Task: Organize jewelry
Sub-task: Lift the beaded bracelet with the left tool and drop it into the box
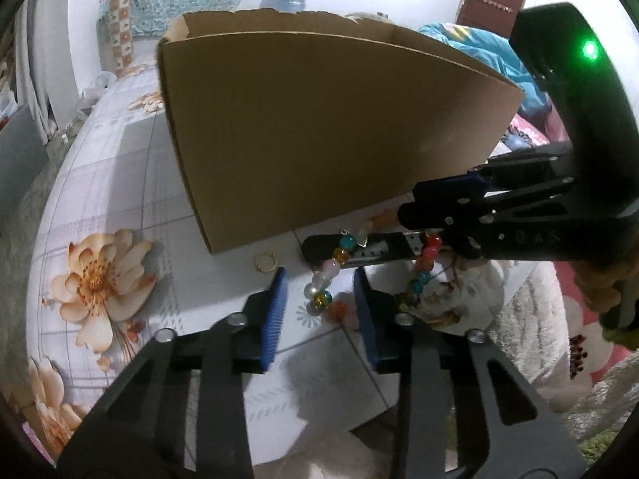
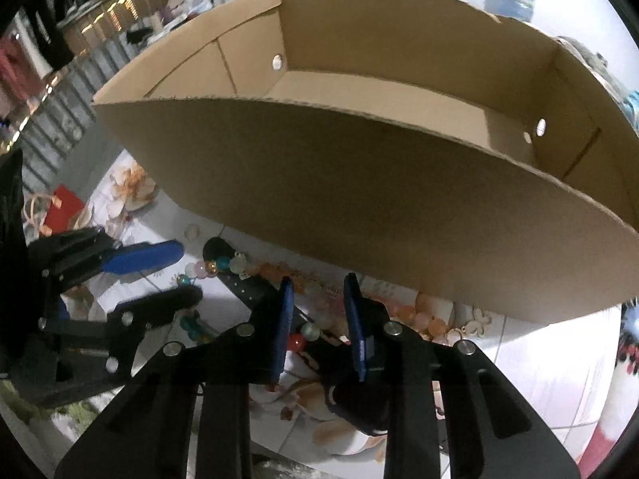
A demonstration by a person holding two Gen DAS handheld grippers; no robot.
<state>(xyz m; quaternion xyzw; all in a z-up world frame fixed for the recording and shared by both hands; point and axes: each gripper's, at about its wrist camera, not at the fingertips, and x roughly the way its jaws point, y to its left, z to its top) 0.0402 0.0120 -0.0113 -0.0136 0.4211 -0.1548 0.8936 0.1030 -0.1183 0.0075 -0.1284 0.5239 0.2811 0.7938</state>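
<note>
Beads of glass-like shine, round and smooth in teal, amber, pink, pearl-white and red, make up a bracelet (image 1: 331,275) that lies on the table just in front of the near wall of a cardboard box (image 1: 319,131). It is looped around a flat black watch strap (image 1: 371,249) with punched holes, and part of the loop drapes over it. A second strand of peach-orange beads (image 2: 423,319) lies close under the box's near wall in the right wrist view, with a small pale flower charm (image 2: 477,319) beside it. A thin gold ring (image 1: 265,262) sits apart from the bracelet, near the box's front corner.

The left gripper (image 1: 319,303) is narrowed but not closed: its ribbed blue pads stand either side of the bracelet's lower beads, with daylight between pads and beads, so nothing is gripped. The right gripper (image 2: 317,319) is likewise part-closed over the strap and a red bead; whether its pads press on anything cannot be told.

The box is plain brown corrugated card, open-topped, with torn upper edges and small round holes in its inner walls. The table (image 1: 120,183) wears a glossy white cloth printed with pale grid lines and large peach flowers. A small red box (image 2: 64,205) lies towards the table's far left edge in the right wrist view.
</note>
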